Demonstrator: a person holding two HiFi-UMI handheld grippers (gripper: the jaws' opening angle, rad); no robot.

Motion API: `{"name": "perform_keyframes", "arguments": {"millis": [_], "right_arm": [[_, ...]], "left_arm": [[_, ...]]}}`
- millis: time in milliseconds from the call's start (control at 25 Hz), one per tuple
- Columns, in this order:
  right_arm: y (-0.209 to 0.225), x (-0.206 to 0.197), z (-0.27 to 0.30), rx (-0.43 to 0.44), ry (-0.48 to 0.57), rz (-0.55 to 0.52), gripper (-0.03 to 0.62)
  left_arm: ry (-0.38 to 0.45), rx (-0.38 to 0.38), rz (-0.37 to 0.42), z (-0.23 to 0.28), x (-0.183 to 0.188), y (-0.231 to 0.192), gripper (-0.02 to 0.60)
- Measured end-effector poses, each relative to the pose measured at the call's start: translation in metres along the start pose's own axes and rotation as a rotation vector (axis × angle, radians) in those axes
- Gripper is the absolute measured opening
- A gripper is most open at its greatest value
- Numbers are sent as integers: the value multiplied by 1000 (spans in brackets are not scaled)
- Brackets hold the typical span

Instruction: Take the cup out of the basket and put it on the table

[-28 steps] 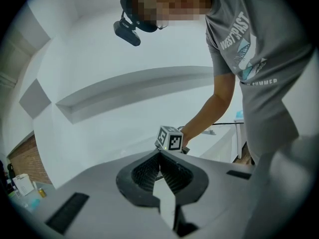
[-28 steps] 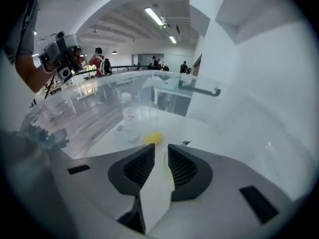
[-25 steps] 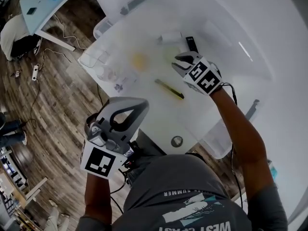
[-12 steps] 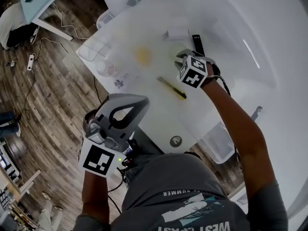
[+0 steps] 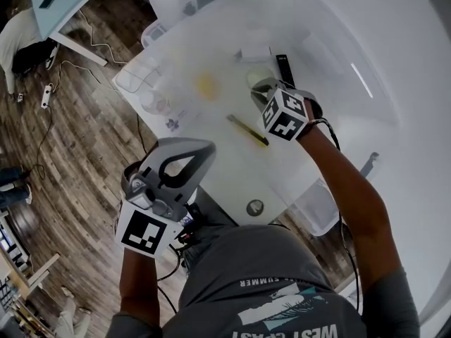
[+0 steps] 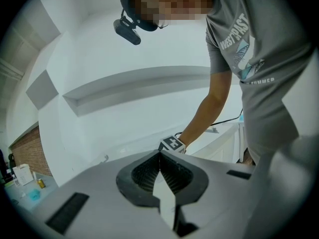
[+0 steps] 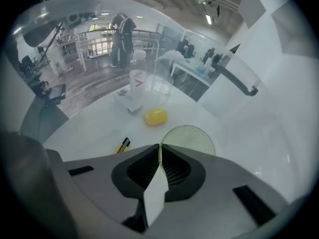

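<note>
A pale green translucent cup is at the tip of my right gripper, whose jaws are shut on its near rim. In the head view the cup shows just beyond the right gripper, over the middle of the white table. Whether the cup rests on the table or hangs just above it I cannot tell. A clear basket stands at the table's left end; in the right gripper view the basket is beyond the cup. My left gripper is held off the table near the person's body, shut and empty.
A yellow lump and a yellow utility knife lie left of the cup. A black bar and a white box lie behind it. A clear cup with a red mark and a leaflet are by the basket.
The right gripper has shifted slightly over the table and its marker cube has turned; the green cup now shows at its tip. The left gripper has stayed put.
</note>
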State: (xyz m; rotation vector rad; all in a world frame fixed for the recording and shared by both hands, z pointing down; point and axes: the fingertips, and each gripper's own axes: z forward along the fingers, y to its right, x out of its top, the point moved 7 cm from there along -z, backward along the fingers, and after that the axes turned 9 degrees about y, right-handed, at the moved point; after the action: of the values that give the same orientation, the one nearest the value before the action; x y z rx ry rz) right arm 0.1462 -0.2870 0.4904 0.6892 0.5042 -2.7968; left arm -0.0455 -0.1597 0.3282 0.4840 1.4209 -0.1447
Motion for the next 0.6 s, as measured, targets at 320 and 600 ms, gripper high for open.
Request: {"name": "perform_keyframes", "arguments": {"millis": [320, 600], "right_arm": [[-19, 39, -70, -90, 167, 8, 29], [-41, 63, -129, -158, 280, 17, 29]], "left_arm": [[1, 4, 25, -4, 15, 22, 9], [-6, 14, 43, -16, 27, 42, 9]]}}
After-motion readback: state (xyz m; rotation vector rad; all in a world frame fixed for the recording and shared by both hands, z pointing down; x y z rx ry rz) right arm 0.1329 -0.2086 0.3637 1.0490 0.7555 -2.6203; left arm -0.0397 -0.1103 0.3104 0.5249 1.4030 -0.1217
